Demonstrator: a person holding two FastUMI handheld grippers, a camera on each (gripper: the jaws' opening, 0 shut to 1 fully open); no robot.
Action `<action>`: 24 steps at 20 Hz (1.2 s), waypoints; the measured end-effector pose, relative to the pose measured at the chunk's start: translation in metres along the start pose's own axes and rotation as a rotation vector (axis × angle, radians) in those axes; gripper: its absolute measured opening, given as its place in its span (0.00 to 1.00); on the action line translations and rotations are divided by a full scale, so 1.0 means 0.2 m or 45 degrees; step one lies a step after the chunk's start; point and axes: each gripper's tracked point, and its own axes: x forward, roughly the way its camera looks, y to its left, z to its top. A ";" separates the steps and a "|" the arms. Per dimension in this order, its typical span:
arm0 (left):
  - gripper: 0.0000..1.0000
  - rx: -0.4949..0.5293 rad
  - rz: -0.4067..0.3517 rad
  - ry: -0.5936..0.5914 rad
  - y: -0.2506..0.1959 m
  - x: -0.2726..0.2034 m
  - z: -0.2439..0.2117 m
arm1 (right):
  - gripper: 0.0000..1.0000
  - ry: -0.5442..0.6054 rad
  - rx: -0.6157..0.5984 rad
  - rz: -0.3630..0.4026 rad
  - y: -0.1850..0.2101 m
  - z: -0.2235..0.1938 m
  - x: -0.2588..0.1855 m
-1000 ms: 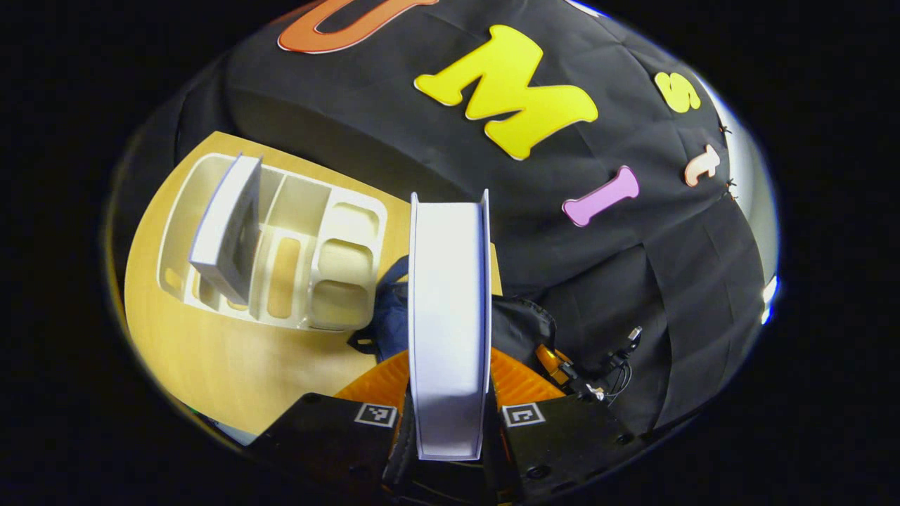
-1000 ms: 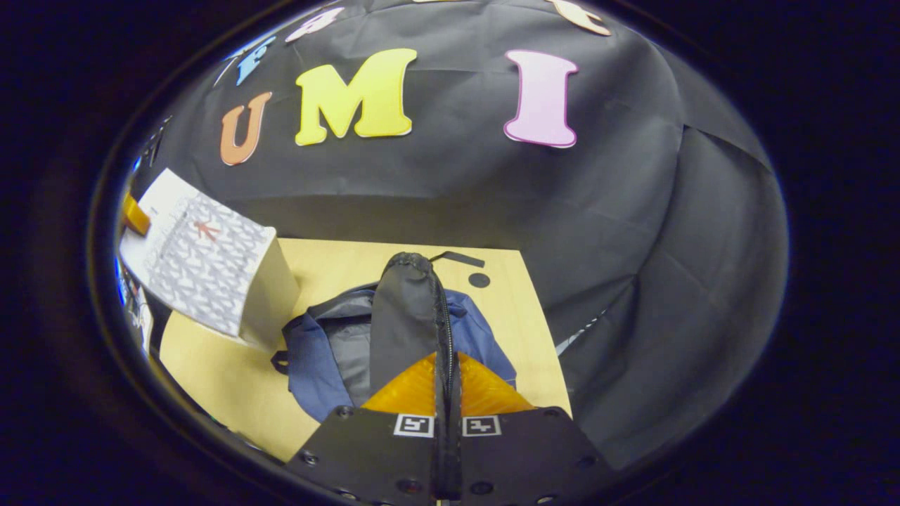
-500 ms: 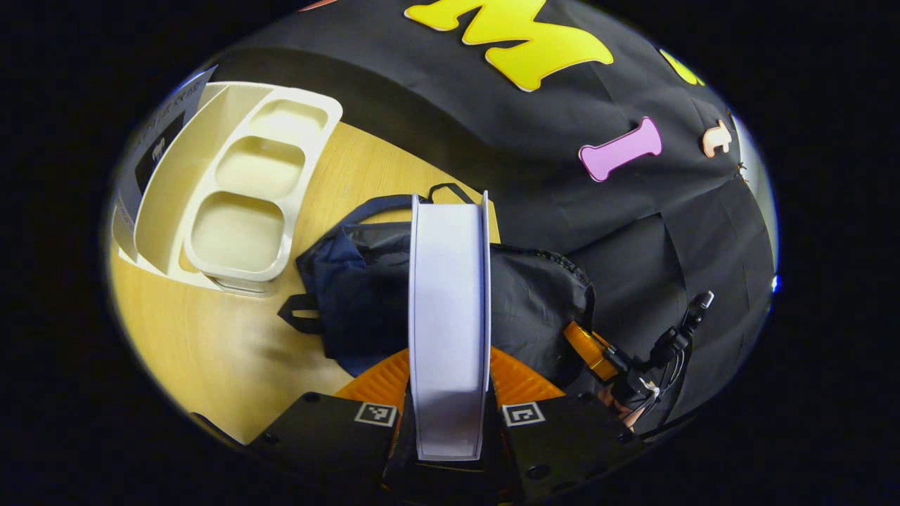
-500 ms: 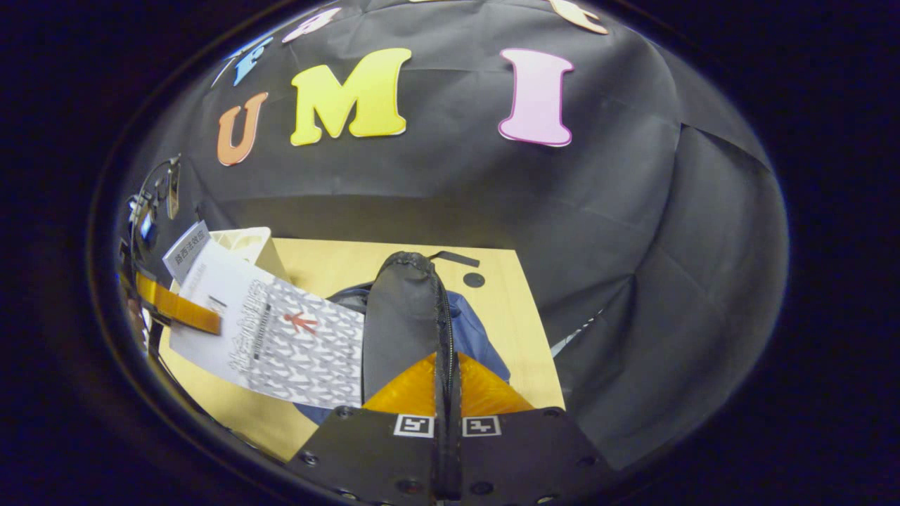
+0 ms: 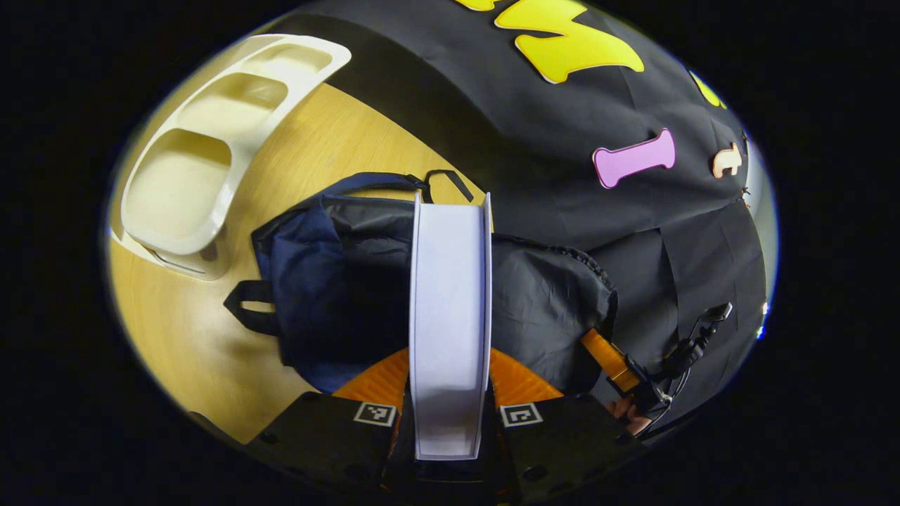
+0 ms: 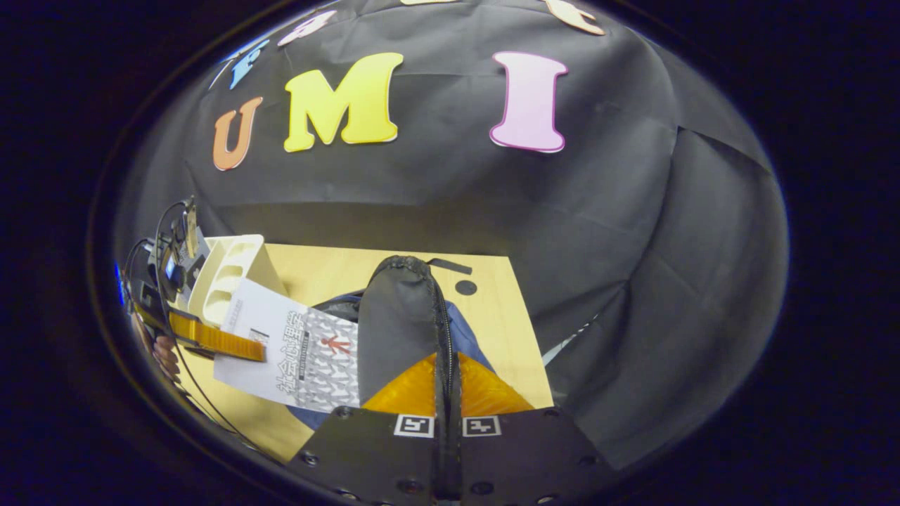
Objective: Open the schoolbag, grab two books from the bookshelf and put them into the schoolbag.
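Note:
My left gripper (image 5: 448, 393) is shut on a white book (image 5: 450, 316), held page edge up over the dark blue schoolbag (image 5: 330, 281). In the right gripper view that book (image 6: 299, 355) shows its patterned cover, and the left gripper (image 6: 211, 339) clamps it just left of the bag's opening. My right gripper (image 6: 448, 422) is shut on the schoolbag's black flap (image 6: 401, 323) at the zipper edge and holds it lifted. The schoolbag (image 6: 471, 337) lies on the wooden table (image 6: 506, 337). The cream bookshelf (image 5: 204, 147) stands to the bag's left.
The bag's strap loops (image 5: 246, 316) lie on the wooden table (image 5: 183, 337) toward the bookshelf. The table's right edge (image 6: 538, 351) runs close beside the bag. A hand (image 6: 165, 355) holds the left gripper, with cables above it.
The left gripper has carried the book away from the bookshelf and down over the schoolbag's opening. The right gripper has kept the flap lifted, nearly still.

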 end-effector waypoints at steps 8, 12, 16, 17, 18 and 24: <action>0.40 -0.108 -0.133 0.002 0.00 0.31 -0.05 | 0.00 0.002 -0.053 -0.024 0.00 0.10 -0.05; 0.40 -0.202 -0.200 0.015 0.01 0.49 -0.05 | 0.00 0.001 -0.092 -0.031 0.04 0.12 -0.05; 0.43 -0.260 -0.234 0.033 0.04 0.57 -0.06 | 0.00 0.009 -0.084 -0.030 0.06 0.12 -0.03; 0.40 -0.261 -0.225 0.032 0.05 0.60 -0.07 | 0.00 0.011 -0.084 -0.031 0.06 0.12 -0.02; 0.41 -0.254 -0.213 0.033 0.06 0.61 -0.07 | 0.00 0.011 -0.085 -0.030 0.06 0.12 -0.02; 0.65 -0.235 -0.030 0.146 0.16 0.64 -0.12 | 0.00 0.019 -0.059 -0.013 0.08 0.09 0.00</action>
